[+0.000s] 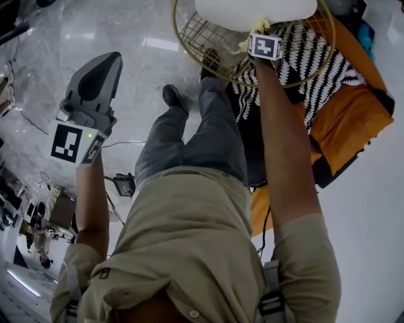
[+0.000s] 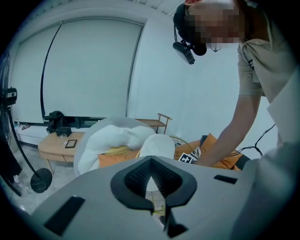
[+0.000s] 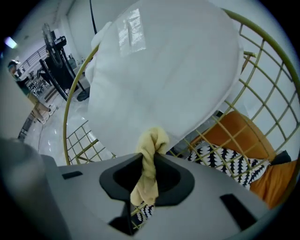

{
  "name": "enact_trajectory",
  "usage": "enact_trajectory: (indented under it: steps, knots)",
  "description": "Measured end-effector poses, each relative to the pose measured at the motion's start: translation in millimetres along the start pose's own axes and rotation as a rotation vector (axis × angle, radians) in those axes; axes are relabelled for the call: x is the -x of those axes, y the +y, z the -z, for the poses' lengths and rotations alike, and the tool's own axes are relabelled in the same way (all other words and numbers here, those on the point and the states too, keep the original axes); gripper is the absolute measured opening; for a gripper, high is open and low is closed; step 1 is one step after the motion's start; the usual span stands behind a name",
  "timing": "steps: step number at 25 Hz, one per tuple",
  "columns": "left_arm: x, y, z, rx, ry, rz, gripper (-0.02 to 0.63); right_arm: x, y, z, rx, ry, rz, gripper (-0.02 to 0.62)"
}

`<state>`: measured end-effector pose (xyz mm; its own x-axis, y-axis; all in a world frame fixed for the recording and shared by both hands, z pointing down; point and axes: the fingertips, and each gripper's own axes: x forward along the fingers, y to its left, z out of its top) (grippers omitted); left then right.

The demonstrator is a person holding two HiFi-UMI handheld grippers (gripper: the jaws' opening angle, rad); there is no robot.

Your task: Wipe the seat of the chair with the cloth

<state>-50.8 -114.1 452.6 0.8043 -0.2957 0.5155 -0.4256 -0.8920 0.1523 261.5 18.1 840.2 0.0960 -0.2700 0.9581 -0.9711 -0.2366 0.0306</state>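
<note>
The chair is a gold wire frame (image 1: 211, 60) with a round white seat pad (image 1: 252, 11), which fills the right gripper view (image 3: 164, 70). My right gripper (image 1: 260, 35) is shut on a twisted yellow cloth (image 3: 149, 161). The cloth's bunched end (image 1: 257, 28) touches the near edge of the seat pad. My left gripper (image 1: 96, 81) is off to the left over the floor, well away from the chair, shut and holding nothing. The left gripper view, past the left gripper (image 2: 151, 174), shows the white seat (image 2: 158, 145) and the right gripper's marker cube (image 2: 187, 158) in the distance.
An orange cushion seat (image 1: 353, 113) with a black-and-white patterned pillow (image 1: 315, 53) lies behind the chair. The person's shoe (image 1: 172, 96) and a small device with a cable (image 1: 124, 184) are on the marble floor. A wooden table (image 2: 56, 145) and a white lounge chair (image 2: 112, 138) stand farther off.
</note>
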Motion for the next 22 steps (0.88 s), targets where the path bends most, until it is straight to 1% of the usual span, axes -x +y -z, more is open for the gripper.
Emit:
enact_trajectory:
  steps: [3, 6, 9, 11, 12, 14, 15, 17, 19, 22]
  knots:
    - [14.6, -3.1, -15.5, -0.018, -0.032, -0.021, 0.015, 22.6, 1.9, -14.9, 0.024, -0.062, 0.003, 0.08]
    - [31.6, -13.2, -27.2, -0.026, -0.066, -0.022, 0.015, 62.8, -8.1, -23.1, 0.035, -0.132, 0.043, 0.08]
    - [57.7, -16.5, -32.2, -0.036, -0.073, -0.012, 0.015, 99.4, -9.2, -14.6, -0.016, -0.164, 0.045, 0.08]
    - [81.1, -13.4, -34.8, -0.039, -0.068, -0.03, 0.015, 129.0, -0.1, -20.7, -0.046, -0.202, 0.033, 0.08]
    - [92.7, -12.9, -39.8, -0.041, -0.086, -0.044, 0.015, 145.7, 3.4, -27.6, -0.057, -0.236, 0.026, 0.08]
    - [116.2, -16.2, -53.9, -0.062, -0.148, -0.069, 0.015, 186.1, 7.1, -38.1, -0.088, -0.317, 0.008, 0.08]
    - [128.5, -19.2, -60.7, -0.079, -0.18, -0.076, 0.015, 210.8, 9.0, -39.6, -0.105, -0.357, -0.002, 0.079]
    - [152.9, -23.8, -69.4, -0.097, -0.216, -0.084, 0.015, 264.5, 16.1, -41.7, -0.125, -0.441, -0.024, 0.078]
    - [173.9, -27.0, -72.5, -0.11, -0.237, -0.09, 0.015, 319.2, 25.6, -49.4, -0.114, -0.532, -0.053, 0.077]
    - [198.6, -33.2, -81.8, -0.133, -0.281, -0.12, 0.014, 399.7, 42.9, -77.5, -0.044, -0.687, -0.121, 0.075]
